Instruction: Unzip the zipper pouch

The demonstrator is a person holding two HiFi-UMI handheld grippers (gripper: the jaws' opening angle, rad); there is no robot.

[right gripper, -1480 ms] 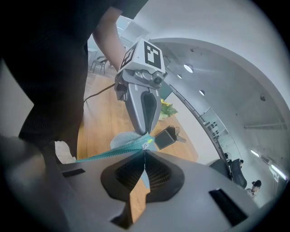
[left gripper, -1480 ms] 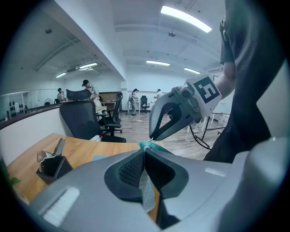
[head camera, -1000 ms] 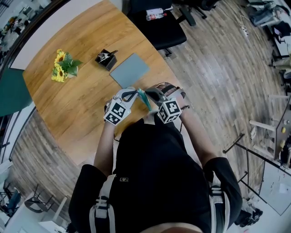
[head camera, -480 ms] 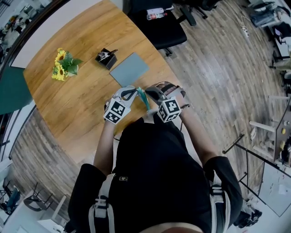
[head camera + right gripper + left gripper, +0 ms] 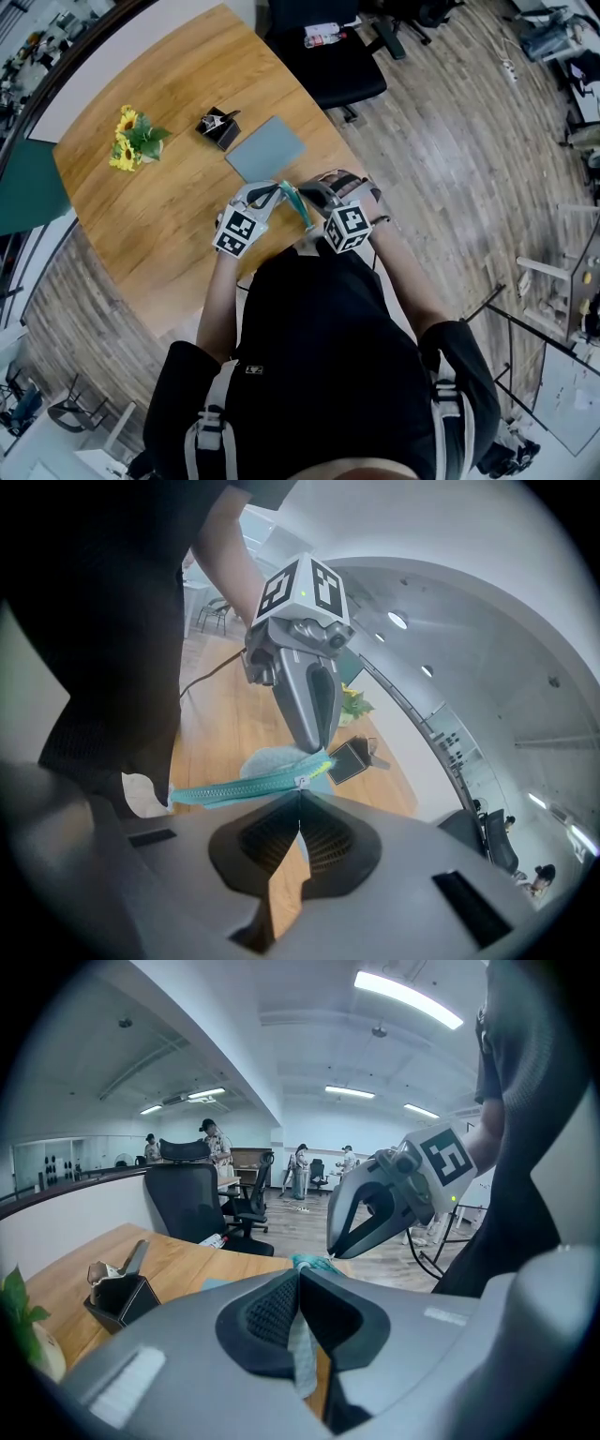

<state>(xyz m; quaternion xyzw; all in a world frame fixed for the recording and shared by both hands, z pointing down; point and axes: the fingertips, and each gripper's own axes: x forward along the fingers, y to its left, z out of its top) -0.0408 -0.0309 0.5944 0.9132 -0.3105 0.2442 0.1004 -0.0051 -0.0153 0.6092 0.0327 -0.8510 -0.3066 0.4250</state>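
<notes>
The zipper pouch is teal along its zipper and hangs in the air over the table's near edge, between both grippers. My left gripper is shut on one end of it; pale pouch fabric runs down between its closed pads. My right gripper comes from the other side and is shut at the small silver zipper pull. The teal zipper stretches left from the pull toward the person's body. In the right gripper view the left gripper pinches the pouch's far end.
On the wooden table lie a grey mat, a black box and a bunch of sunflowers. A black office chair stands beyond the table's far edge. The person's torso is close behind the grippers.
</notes>
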